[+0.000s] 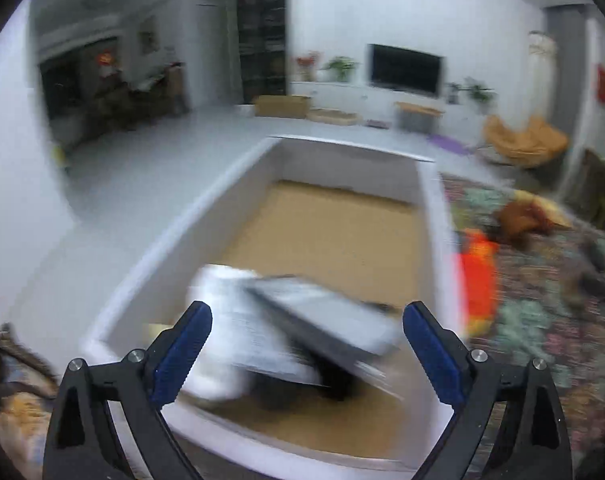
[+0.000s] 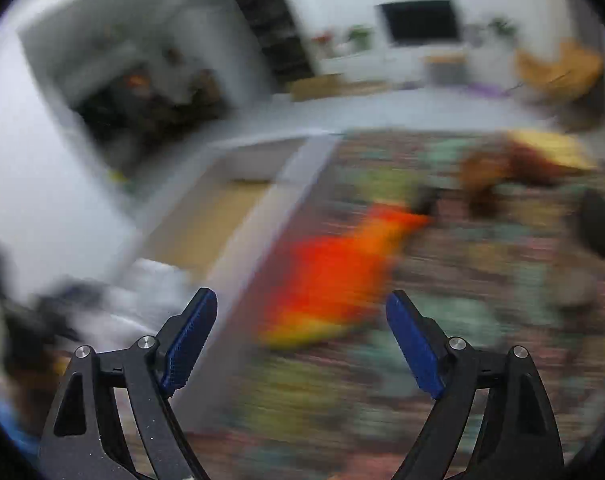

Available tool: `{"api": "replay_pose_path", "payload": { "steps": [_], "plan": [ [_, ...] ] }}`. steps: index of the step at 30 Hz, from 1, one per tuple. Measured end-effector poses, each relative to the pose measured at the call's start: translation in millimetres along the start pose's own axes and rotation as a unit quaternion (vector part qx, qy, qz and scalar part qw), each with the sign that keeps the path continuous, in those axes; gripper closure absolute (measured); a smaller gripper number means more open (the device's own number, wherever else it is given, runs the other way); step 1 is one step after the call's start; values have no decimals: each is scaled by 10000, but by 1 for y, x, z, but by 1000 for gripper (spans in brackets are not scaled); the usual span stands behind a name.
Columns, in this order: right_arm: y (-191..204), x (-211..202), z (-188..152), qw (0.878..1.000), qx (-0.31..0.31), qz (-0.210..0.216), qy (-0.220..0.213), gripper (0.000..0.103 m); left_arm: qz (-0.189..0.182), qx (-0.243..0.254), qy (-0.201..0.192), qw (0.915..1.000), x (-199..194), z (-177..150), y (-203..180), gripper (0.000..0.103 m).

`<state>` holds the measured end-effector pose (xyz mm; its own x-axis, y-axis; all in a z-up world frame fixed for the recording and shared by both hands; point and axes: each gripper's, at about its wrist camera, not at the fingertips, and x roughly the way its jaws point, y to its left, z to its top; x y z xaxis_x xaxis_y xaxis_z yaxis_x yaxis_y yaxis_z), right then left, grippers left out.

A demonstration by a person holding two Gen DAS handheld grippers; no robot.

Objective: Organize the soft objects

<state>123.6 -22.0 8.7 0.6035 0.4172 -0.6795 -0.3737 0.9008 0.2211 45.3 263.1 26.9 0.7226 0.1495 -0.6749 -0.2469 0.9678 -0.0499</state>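
Note:
A white box (image 1: 246, 168) with a brown cardboard floor stands on the patterned rug. A blurred white and grey soft object (image 1: 262, 336) lies in its near end, just past my open, empty left gripper (image 1: 306, 320). An orange-red soft toy (image 1: 478, 280) lies on the rug right of the box. In the blurred right wrist view the orange-red toy (image 2: 334, 276) lies beyond my open, empty right gripper (image 2: 302, 312), beside the box wall (image 2: 270, 220). A brown soft toy (image 2: 498, 172) lies farther back, and it also shows in the left wrist view (image 1: 518, 216).
The colourful rug (image 1: 542, 320) spreads right of the box. A yellow cushion (image 2: 550, 144) and a dark object (image 2: 598, 228) lie on the rug at the far right. A TV (image 1: 404, 68), cabinet and orange chair (image 1: 526, 140) stand by the far wall.

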Motion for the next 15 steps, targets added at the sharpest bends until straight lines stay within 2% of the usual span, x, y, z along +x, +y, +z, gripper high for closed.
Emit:
{"api": "replay_pose_path", "payload": {
  "steps": [2, 3, 5, 7, 11, 12, 15],
  "plan": [
    [-50, 3, -32, 9956, -5, -927, 115, 14, -519, 188, 3, 9985, -2, -3, -36, 7],
    [-64, 3, -42, 9930, 41, -1164, 169, 14, -797, 344, 22, 9962, -5, -8, -57, 7],
    [-111, 4, -71, 9806, 302, -1918, 278, 15, -1360, 799, 185, 9873, -4, -26, -109, 6],
    [-142, -2, -89, 9705, 511, -2347, 214, 15, -1731, 1213, 453, 9764, 8, -46, -155, 4],
    [-179, -19, -123, 9576, 887, -2738, 107, 15, -1845, 1831, 947, 9610, 58, -86, -223, 4],
    [-186, -23, -126, 9564, 1069, -2709, 208, 15, -1770, 1953, 997, 9595, 75, -89, -238, 4],
    [-196, -19, -124, 9567, 1306, -2594, 208, 14, -1372, 2174, 824, 9629, 111, -94, -267, 4]
  ]
}}
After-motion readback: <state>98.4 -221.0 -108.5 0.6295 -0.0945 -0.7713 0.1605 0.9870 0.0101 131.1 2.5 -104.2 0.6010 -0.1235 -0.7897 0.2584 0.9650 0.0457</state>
